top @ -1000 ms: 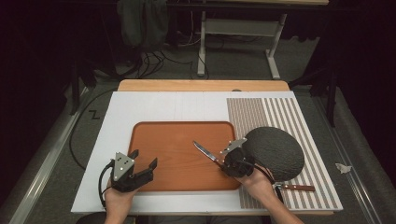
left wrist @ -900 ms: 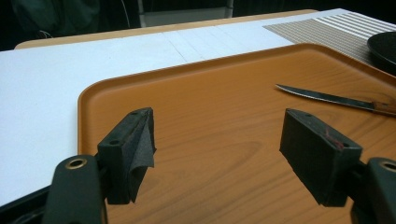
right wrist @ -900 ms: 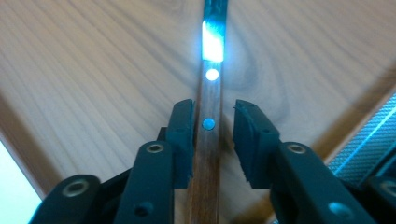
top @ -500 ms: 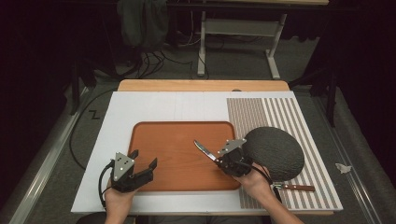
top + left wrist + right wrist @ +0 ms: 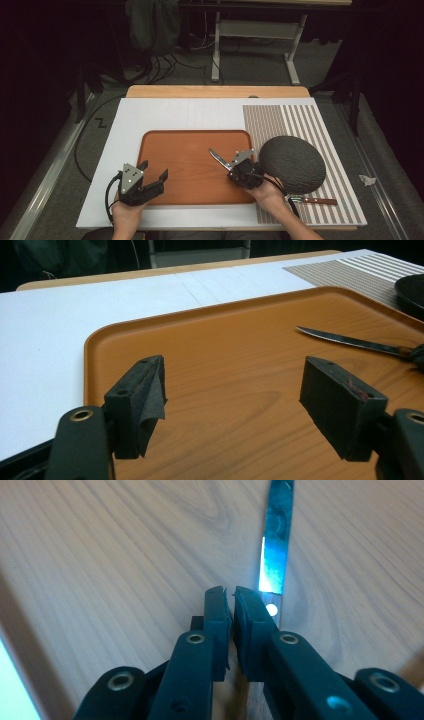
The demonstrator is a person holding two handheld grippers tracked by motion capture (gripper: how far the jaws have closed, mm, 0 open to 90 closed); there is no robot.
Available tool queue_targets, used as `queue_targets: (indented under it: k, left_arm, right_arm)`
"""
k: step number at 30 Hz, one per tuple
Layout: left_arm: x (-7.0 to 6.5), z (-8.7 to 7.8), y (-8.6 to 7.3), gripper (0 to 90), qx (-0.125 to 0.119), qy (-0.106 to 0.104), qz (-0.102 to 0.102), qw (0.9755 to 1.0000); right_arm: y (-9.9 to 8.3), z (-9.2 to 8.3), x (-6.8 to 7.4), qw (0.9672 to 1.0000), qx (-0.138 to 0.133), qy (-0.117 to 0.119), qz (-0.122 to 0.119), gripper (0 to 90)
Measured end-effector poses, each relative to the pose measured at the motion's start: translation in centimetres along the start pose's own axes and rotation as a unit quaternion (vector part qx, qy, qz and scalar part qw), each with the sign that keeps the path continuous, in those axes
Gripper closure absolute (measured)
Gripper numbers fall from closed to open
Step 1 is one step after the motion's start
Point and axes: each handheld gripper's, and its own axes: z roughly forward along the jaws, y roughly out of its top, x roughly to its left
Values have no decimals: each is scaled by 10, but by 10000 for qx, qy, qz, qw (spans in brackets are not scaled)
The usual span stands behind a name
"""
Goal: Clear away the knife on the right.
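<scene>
Right gripper (image 5: 230, 597) pinched shut beside steel knife (image 5: 274, 555) — left gripper (image 5: 232, 390) wide over wood-grain tray (image 5: 225, 340).

I think I am working in a lab or a recording studio, not in a home. The table (image 5: 165, 117) has a white board on top and stands alone in a dark room with black surroundings. Behind it I see a bundle of cables (image 5: 165, 75) on the grey floor (image 5: 260, 75), the metal frame of another desk (image 5: 255, 45), and dark cloth (image 5: 152, 25) hanging over something. A metal rail (image 5: 45, 175) runs along the floor at the left.
</scene>
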Motion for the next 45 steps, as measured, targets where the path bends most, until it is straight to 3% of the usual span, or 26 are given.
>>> queue_targets:
  k: [17, 33, 40, 44, 45]
  left_arm:
    - [-1, -1, 0, 266, -1, 31, 20, 10000]
    - [0, -2, 0, 263, -21, 84, 20, 10000]
    - [1, -1, -1, 263, -1, 25, -21, 10000]
    - [1, -1, 0, 267, -13, 69, -57, 10000]
    - [-1, -3, 1, 268, -144, 126, 7, 9998]
  right_arm:
    - [-6, -2, -14, 9998, -17, -183, 110, 843]
    - [-11, -3, -26, 9994, -61, -209, 285, 837]
    - [-13, -4, -28, 9994, -160, -148, 272, 742]
    - [-15, -12, -28, 9988, -389, -86, 279, 653]
    - [-16, -16, -28, 9982, -540, -6, 271, 606]
